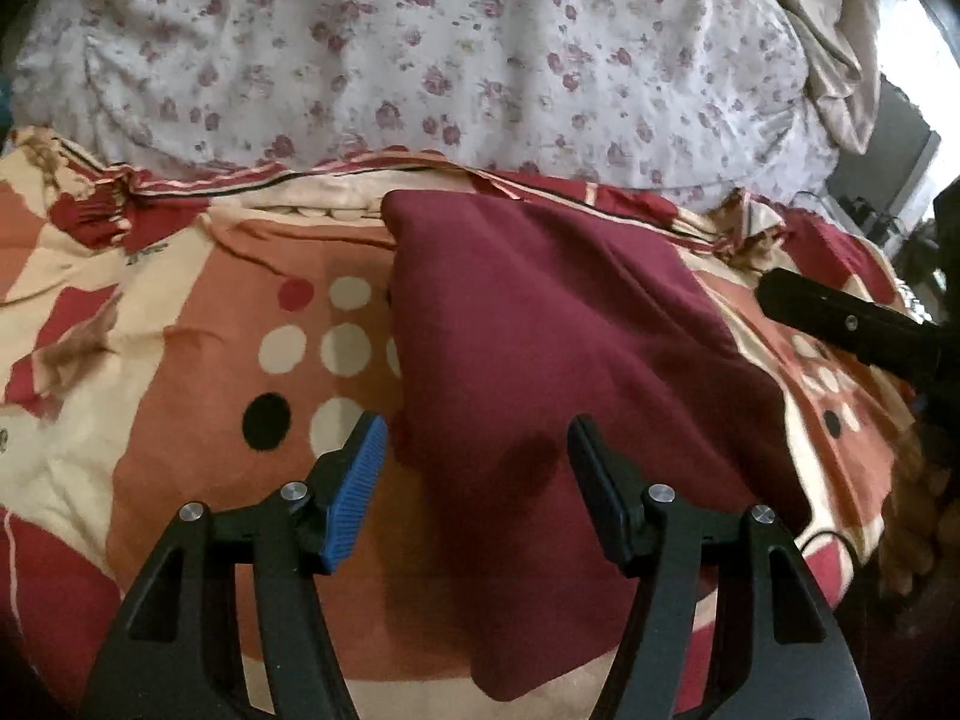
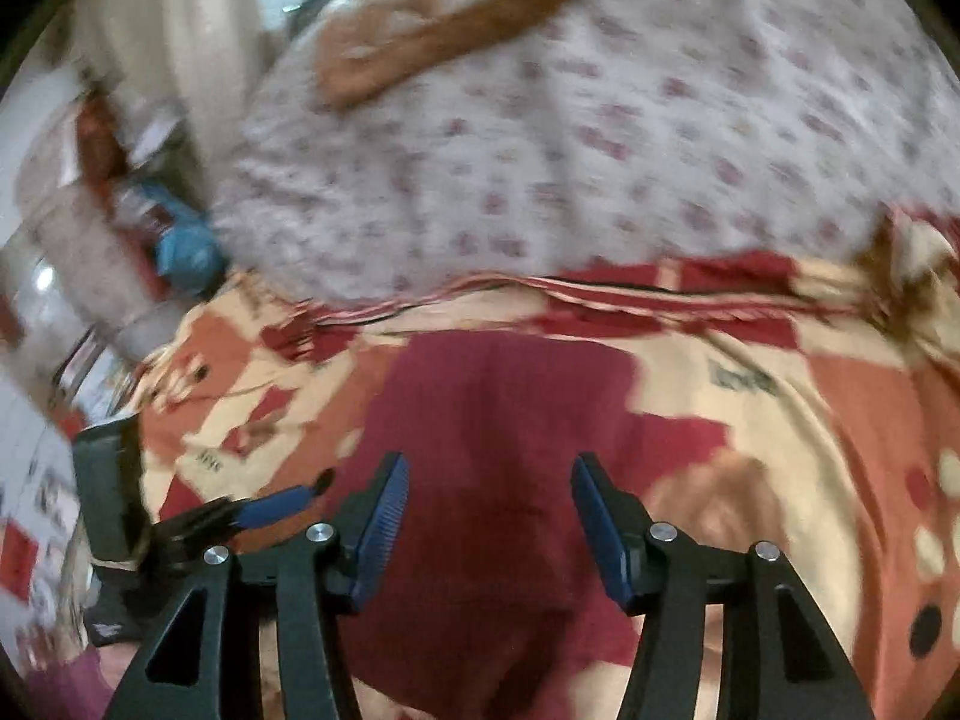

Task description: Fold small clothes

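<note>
Patterned bedding carries it all — nearest, the left hand-held gripper (image 1: pixel 474 450) and right hand-held gripper (image 2: pixel 489 489) hover released over the maroon cloth (image 1: pixel 540 324). Soft, light, limp — best pinched at a corner. Beyond lies a floral sheet (image 1: pixel 420 60).

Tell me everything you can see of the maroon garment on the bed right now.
The maroon garment is plain, soft-looking cloth with no print, lying flat on the patterned bedspread with a few shallow creases, apparently already folded along its straight left edge. It narrows toward the camera. The left tool hovers open above its near part, gripping nothing.
</note>
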### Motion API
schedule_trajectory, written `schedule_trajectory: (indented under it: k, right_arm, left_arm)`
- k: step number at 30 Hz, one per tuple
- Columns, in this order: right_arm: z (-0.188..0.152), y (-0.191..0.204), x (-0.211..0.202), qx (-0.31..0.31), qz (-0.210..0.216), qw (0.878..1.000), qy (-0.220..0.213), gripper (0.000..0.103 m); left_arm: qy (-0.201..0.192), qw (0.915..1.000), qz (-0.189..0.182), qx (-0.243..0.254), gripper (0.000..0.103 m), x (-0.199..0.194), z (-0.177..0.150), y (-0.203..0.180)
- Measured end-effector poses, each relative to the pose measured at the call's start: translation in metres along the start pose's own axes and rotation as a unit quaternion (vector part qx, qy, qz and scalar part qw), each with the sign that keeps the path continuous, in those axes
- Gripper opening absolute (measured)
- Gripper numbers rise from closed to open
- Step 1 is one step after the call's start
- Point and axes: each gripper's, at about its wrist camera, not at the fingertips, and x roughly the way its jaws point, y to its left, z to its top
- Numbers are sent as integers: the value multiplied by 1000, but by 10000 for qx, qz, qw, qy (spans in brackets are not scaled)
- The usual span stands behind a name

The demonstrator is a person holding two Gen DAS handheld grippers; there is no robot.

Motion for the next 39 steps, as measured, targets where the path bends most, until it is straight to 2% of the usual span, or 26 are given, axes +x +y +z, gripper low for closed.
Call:
schedule_trajectory:
  k: [3, 4, 5, 8, 10, 13, 15, 18, 24, 32, 34, 36, 39]
  right_arm:
    - [-10, 2, 26, -349, -320, 9986, 245, 46]
    - [-17, -8, 41, -271, -583, 9969, 460, 44]
    - [-24, -23, 55, -40, -800, 9944, 686, 36]
    - [-35, -41, 45, 458, -555, 9963, 464, 36]
    - [-36, -36, 32, 426, -629, 9964, 386, 36]
    - [-44, -25, 8, 329, -751, 9965, 184, 39]
    - [-52, -19, -4, 255, -889, 9957, 22, 50]
    - [-59, -9, -12, 212, -1054, 9941, -104, 50]
    - [-63, 2, -15, 185, -1133, 9934, -35, 50]
    - [-63, -1, -15, 390, -1020, 9940, -5, 51]
    - [-63, -2, -15, 403, -1010, 9941, -11, 54]
    - [-64, -1, -16, 443, -986, 9941, -43, 63]
    - [-63, -1, -16, 483, -970, 9941, -67, 64]
  left_arm:
    - [-58, 9998, 142, 113, 63, 6, -13, -3]
    - [-81, 9998, 133, 139, 64, 7, -16, -4]
    - [-117, 9998, 84, 143, 69, 7, -20, -3]
    - [-239, 9993, 84, 271, 71, 7, -26, -8]
    - [-281, 9985, 113, 447, 71, 8, -28, -12]
    - [-340, 9981, 129, 491, 71, 4, -28, -15]
    - [-443, 9976, 133, 508, 71, -1, -29, -16]
    - [-654, 9957, 278, 601, 71, -7, -30, -17]
    - [-969, 9919, 458, 680, 71, -14, -29, -15]
    - [-1319, 9864, 594, 785, 71, -25, -28, -17]
    - [-1380, 9860, 566, 750, 71, -28, -28, -15]
    - [-1412, 9859, 538, 723, 71, -29, -28, -14]
    - [-1466, 9850, 544, 728, 71, -30, -28, -15]
